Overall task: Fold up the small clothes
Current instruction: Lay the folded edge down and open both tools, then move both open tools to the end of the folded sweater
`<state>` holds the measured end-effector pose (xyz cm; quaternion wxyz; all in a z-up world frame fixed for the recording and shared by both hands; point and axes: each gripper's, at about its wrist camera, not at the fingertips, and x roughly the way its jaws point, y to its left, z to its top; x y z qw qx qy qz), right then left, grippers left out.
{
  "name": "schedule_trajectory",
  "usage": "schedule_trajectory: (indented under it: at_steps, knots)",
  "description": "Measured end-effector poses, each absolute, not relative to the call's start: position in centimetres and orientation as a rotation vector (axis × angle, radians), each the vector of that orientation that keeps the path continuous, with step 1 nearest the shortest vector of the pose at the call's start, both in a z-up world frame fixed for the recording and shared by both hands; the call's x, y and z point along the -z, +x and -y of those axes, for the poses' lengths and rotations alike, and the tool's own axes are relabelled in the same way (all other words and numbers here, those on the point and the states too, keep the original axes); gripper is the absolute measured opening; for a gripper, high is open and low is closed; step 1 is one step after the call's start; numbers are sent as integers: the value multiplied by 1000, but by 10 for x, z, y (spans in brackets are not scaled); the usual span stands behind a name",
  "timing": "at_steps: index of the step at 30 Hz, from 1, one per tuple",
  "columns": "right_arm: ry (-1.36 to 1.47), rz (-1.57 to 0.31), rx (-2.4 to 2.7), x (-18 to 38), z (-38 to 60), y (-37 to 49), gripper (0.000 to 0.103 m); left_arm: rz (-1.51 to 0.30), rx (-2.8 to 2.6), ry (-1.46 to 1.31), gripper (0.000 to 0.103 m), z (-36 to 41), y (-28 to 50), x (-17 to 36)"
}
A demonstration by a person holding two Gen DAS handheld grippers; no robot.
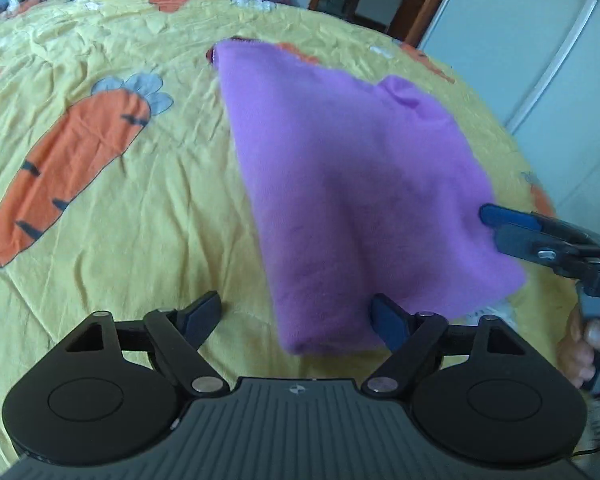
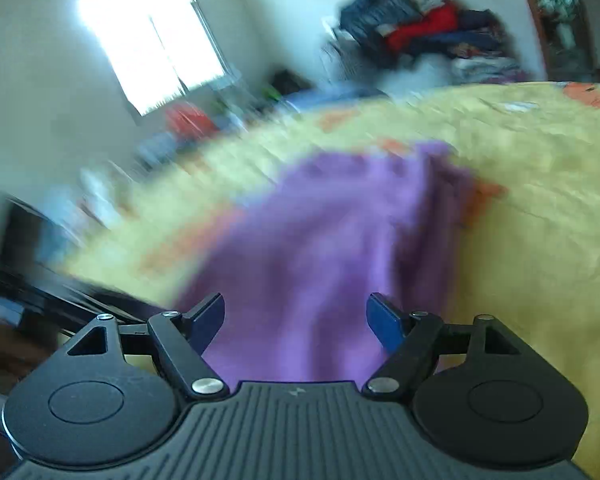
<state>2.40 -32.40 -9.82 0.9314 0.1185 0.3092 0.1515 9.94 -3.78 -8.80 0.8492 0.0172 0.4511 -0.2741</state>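
Now | left claw wide, empty | right claw wide, empty | purple cloth folded on bedspread

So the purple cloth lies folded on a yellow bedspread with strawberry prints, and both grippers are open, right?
Not quite: the prints are carrots, not strawberries. The left wrist view shows an orange carrot on the yellow bedspread beside the purple cloth. The rest holds: the left gripper and right gripper both stand open, clamping nothing.
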Motion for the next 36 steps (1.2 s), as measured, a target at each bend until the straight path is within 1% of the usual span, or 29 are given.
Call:
schedule_trajectory:
  at_steps: [1, 2, 3, 6, 8, 10, 12, 14, 18, 20, 23, 24, 26, 29, 32, 35, 36]
  knots:
    - [185, -661, -248, 105, 324, 26, 58, -940, 568, 77, 84, 41, 95, 89]
    - [154, -642, -229, 106, 327, 23, 44, -931, 551, 117, 84, 44, 92, 88]
    - [154, -653, -218, 103, 330, 21, 43, -919, 534, 135, 87, 42, 88, 90]
    - [85, -669, -55, 90, 327, 13, 48, -919, 509, 157, 87, 35, 81, 89]
    - [209, -645, -137, 83, 343, 8, 48, -879, 519, 151, 86, 27, 75, 78]
    - [320, -620, -152, 74, 358, 13, 48, -859, 533, 77, 88, 18, 80, 65]
    - [337, -575, -141, 64, 367, 28, 48, -869, 537, -23, 92, 12, 98, 55]
    - [324, -570, -115, 61, 375, 53, 48, -877, 539, -88, 92, 13, 123, 50]
    - [323, -576, -147, 68, 381, 106, 49, -901, 487, -116, 93, 37, 176, 50]
    - [285, -593, -172, 73, 376, 130, 48, -919, 477, -121, 93, 50, 200, 55]
    - [74, -673, -68, 91, 366, 168, 48, -936, 434, -41, 93, 73, 227, 68]
    - [3, -683, -28, 101, 366, 178, 53, -947, 407, 18, 98, 79, 231, 75]
    - [52, -668, -30, 103, 380, 180, 54, -938, 405, 56, 100, 83, 233, 81]
    - [-20, -616, 81, 89, 383, 172, 55, -920, 395, 64, 99, 79, 227, 74]
    - [75, -603, -11, 76, 382, 158, 55, -913, 431, 45, 98, 78, 208, 65]
    - [41, -598, -99, 72, 361, 131, 56, -904, 474, 38, 101, 80, 181, 62]
    - [14, -614, -144, 75, 355, 122, 58, -905, 475, 50, 101, 82, 174, 65]
